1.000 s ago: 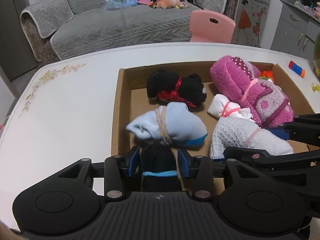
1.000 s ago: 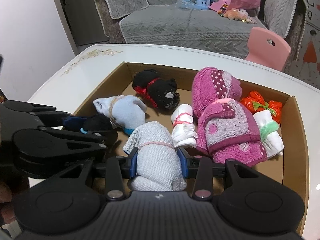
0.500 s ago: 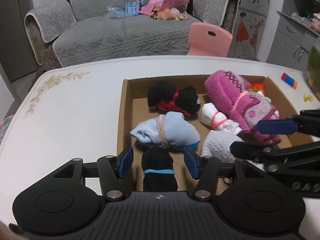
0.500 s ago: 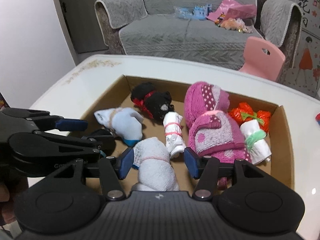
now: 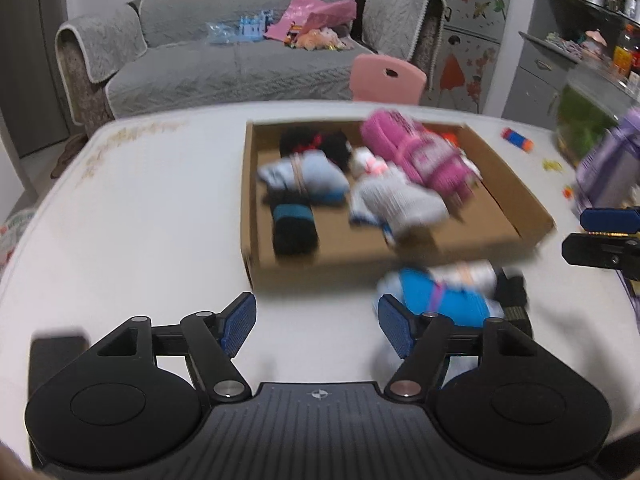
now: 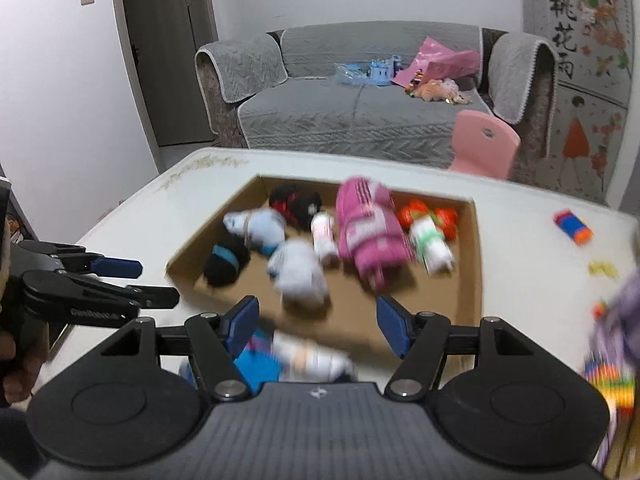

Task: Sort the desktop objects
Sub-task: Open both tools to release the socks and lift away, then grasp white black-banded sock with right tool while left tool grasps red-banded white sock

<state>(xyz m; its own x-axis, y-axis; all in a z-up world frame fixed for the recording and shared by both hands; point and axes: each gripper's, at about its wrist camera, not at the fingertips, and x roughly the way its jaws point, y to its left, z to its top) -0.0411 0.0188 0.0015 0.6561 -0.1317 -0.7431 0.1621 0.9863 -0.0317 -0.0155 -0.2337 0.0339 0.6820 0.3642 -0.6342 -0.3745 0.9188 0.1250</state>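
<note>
Most rolled sock bundles are already laid in the cardboard box (image 5: 532, 216) — a blue bundle (image 5: 444, 300) (blurred) is left on the surface (image 5: 140, 220) — with the left tongs (image 5: 316, 320) and right tongs (image 6: 318, 320) just opened, nothing held.

Left black two-finger gripper with blue pads (image 5: 316, 322) is pointing downward, its jaws having just been opening, nothing sitting between them. Right black two-finger gripper with blue pads (image 6: 317, 319) is doing the same, jaws apart and gripping nothing. Both views are showing motion blur.
</note>
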